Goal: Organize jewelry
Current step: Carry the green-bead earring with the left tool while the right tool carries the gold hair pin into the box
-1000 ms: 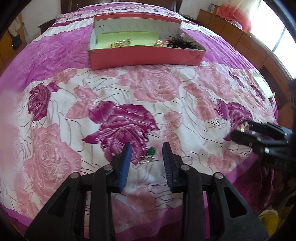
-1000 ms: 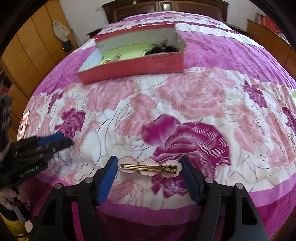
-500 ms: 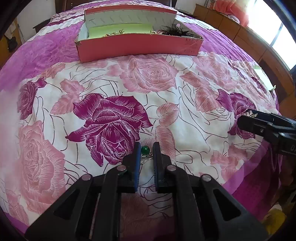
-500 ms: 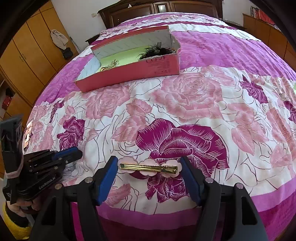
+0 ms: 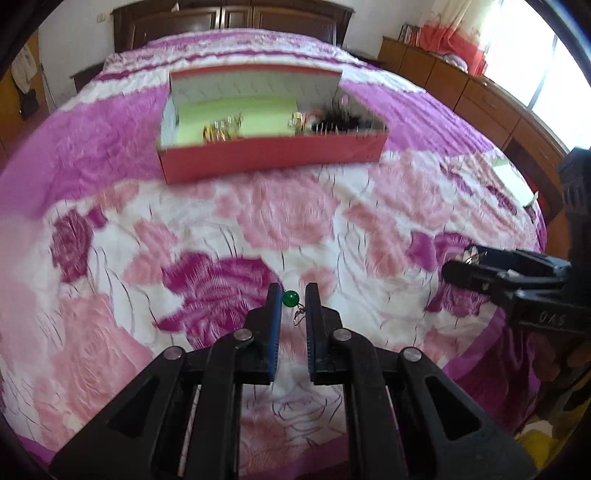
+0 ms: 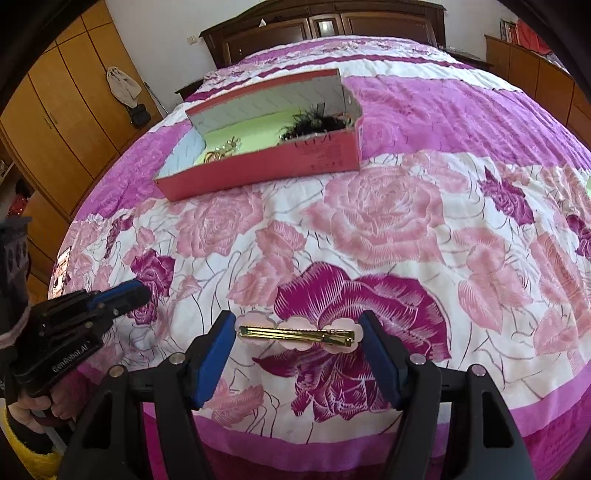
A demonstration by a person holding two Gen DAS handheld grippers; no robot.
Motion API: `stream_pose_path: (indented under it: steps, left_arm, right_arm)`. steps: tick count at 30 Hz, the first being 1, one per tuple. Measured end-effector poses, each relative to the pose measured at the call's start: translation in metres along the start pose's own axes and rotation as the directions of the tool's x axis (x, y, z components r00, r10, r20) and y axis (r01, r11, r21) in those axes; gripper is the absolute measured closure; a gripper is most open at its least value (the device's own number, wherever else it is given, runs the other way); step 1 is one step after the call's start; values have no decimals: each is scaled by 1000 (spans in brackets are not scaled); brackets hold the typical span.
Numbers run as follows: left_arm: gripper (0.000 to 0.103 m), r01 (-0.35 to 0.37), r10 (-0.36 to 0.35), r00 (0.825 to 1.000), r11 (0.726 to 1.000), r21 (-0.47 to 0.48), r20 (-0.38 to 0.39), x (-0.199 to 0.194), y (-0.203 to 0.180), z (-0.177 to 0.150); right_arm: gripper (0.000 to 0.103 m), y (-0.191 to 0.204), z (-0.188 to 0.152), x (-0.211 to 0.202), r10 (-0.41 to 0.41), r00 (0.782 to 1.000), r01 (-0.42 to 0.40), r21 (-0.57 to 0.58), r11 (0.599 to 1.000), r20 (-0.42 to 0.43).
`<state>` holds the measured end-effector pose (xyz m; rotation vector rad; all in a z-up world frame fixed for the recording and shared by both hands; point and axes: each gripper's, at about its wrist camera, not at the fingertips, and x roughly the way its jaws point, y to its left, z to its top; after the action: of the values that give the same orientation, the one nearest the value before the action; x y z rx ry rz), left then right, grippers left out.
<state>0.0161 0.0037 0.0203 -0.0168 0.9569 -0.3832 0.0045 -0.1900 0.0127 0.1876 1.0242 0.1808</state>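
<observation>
My left gripper (image 5: 291, 291) is shut on a green bead earring (image 5: 290, 298). The bead sits at the fingertips and its silver hook dangles between the blue pads, just above the rose bedspread (image 5: 258, 221). My right gripper (image 6: 296, 318) is shut on a gold hair clip with pink scalloped backing (image 6: 295, 333), which spans from pad to pad. An open red box (image 5: 273, 158) lies further up the bed. It holds gold jewelry (image 5: 221, 129) and a black feathery piece (image 5: 340, 123). Each wrist view shows the other gripper from the side: the right gripper (image 5: 458, 266) and the left gripper (image 6: 136, 291).
The bed's near edge runs just below both grippers. A dark wooden headboard (image 6: 332, 26) stands behind the box, an orange wardrobe (image 6: 55, 110) to the left, low cabinets (image 5: 461, 85) under a bright window to the right. A hand in a yellow sleeve (image 6: 26, 424) grips the left tool.
The left jaws closed around the green bead earring and lifted it off the bedspread; that view now looks more toward the box. The right gripper kept the hair clip and barely moved.
</observation>
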Motion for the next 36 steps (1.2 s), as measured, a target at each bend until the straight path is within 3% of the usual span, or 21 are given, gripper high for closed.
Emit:
stream_pose_path:
  steps: [10, 19, 30, 36]
  left_arm:
    - [99, -10, 11, 992, 1000, -9, 125, -14, 0, 34]
    - [99, -31, 35, 974, 999, -22, 225, -24, 3, 67]
    - [99, -48, 63, 946, 997, -55, 318, -24, 14, 106]
    - [99, -109, 115, 925, 993, -38, 362, -18, 13, 124]
  right_arm:
    - [33, 10, 22, -12, 17, 995, -14, -24, 1000, 103]
    - [33, 23, 56, -24, 40, 975, -27, -59, 998, 221]
    - [33, 34, 101, -30, 79, 930, -52, -85, 995, 358]
    - [33, 32, 124, -24, 92, 901, -68, -70, 995, 424]
